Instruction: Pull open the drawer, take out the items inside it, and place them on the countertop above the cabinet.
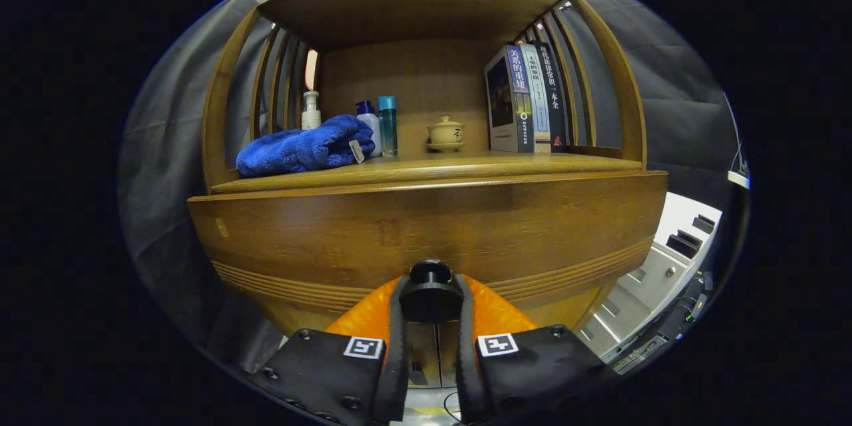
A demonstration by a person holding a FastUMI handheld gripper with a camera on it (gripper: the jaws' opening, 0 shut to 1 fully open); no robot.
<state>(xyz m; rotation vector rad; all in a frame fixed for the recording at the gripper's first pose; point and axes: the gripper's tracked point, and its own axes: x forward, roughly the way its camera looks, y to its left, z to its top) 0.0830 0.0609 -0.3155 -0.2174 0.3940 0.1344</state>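
We see our gripper (430, 303) pinching the dark round drawer knob (430, 273) at lower centre, below the wooden drawer front (426, 229).

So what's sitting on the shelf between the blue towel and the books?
In the gripper view, two bottles and a small lidded teacup stand between the blue towel and the books. The gripper grips the drawer knob.

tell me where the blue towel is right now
In the gripper view the blue towel lies on the countertop, just in front of the bottles, well beyond the gripper, whose fingers clamp the drawer knob.
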